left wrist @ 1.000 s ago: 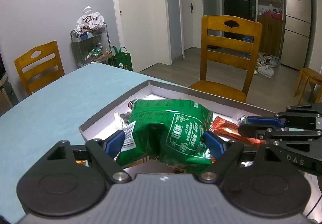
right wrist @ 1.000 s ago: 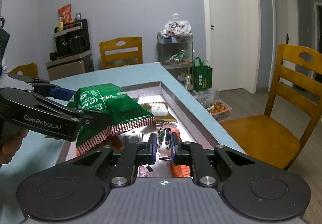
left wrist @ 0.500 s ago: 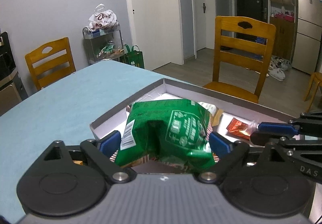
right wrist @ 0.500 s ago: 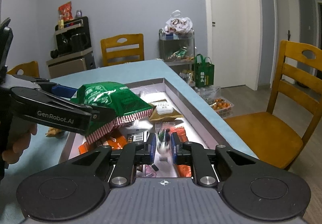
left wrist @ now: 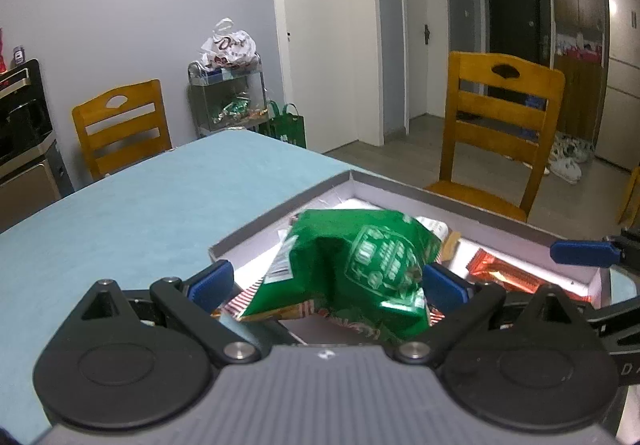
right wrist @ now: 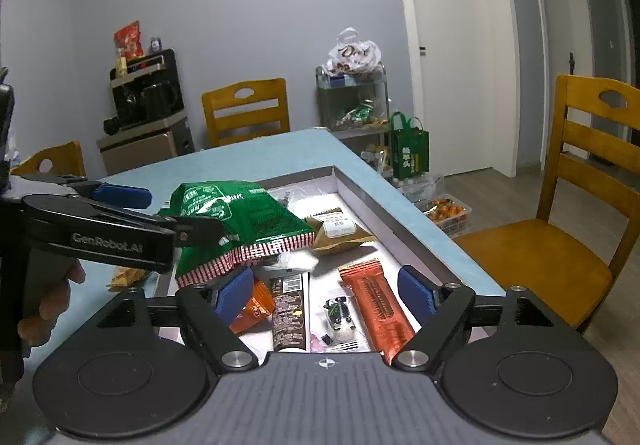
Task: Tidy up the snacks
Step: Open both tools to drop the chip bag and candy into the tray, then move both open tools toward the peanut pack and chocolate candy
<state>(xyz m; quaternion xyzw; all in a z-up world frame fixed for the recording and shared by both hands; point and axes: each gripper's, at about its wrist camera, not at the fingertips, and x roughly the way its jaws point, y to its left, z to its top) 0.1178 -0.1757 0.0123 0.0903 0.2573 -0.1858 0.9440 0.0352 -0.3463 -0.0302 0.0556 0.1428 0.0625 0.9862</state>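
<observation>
Spreading wide, left gripper (left wrist: 326,285) fingers flank green bag (left wrist: 360,269); right gripper (right wrist: 326,291) empty.

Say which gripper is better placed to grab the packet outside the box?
Left. The left gripper, jaws just opened off the green bag between them, hangs beside the packet. The right gripper, just opened and empty, is over the box.

Your green snack bag (left wrist: 356,269) is motion-blurred, its print unreadable, and it hides the packets beneath. Your right claw (left wrist: 580,254) is cut off by the picture's edge.
</observation>
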